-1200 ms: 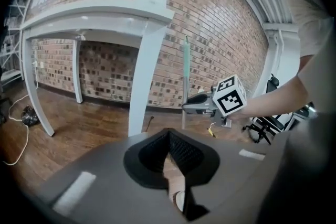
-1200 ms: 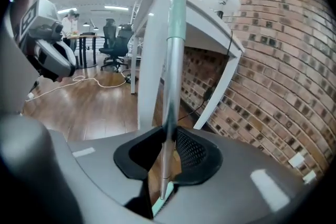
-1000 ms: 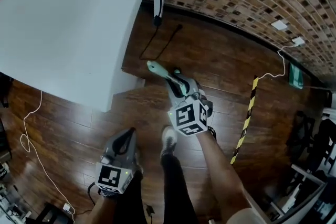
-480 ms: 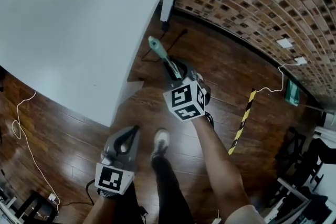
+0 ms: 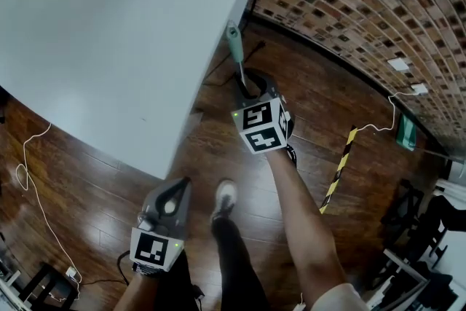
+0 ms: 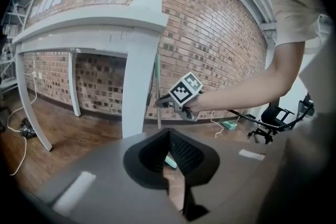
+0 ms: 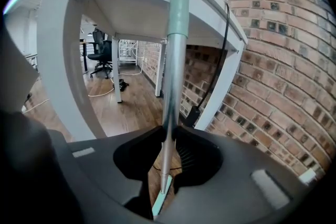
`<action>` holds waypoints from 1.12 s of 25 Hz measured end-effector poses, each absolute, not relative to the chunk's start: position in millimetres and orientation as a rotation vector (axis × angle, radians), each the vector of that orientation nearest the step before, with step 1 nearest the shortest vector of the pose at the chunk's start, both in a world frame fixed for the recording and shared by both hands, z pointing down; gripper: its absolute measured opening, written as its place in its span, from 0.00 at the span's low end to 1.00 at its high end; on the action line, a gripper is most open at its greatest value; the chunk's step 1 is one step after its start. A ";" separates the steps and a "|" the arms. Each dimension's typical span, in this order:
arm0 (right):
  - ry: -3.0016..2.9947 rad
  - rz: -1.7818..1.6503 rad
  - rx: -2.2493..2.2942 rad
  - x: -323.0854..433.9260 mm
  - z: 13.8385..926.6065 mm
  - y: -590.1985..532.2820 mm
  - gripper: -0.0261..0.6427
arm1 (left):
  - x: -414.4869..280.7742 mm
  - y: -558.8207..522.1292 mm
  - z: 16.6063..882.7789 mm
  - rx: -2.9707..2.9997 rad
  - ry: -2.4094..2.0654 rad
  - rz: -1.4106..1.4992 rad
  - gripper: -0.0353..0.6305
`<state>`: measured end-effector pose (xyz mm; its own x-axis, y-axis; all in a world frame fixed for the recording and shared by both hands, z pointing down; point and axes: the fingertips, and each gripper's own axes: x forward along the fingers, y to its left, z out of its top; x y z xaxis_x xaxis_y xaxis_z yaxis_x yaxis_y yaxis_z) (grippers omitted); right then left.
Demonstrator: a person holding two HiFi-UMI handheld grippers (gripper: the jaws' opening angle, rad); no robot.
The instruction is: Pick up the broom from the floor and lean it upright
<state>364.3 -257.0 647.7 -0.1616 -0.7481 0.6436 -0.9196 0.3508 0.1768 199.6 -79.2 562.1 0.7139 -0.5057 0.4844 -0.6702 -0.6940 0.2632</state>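
Right gripper view: right gripper [image 7: 166, 165] clamped on broom [image 7: 176, 34] shaft; broom near upright, handle tip at 12 o'clock, beside white table [image 7: 63, 34]. Left gripper [image 6: 170, 165] closed, empty. Step: leaning. Next, judged: rest handle against table edge, release.

The right tool [image 5: 246, 87] reaches forward on a stretched arm [image 5: 295, 193], its jaws squeezing the broom handle [image 5: 234, 47]. The left tool [image 5: 177, 189] sits low, jaws together, holding nothing.
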 end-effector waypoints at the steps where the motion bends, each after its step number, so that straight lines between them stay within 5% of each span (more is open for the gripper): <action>1: -1.951 0.344 1.466 366.9 648.5 -259.9 0.19 | 200.6 -78.5 562.8 2.500 -0.903 0.523 0.05; 28: -1.921 0.322 1.509 387.1 648.6 -287.1 0.25 | 200.5 -74.9 568.9 2.496 -0.865 0.526 0.05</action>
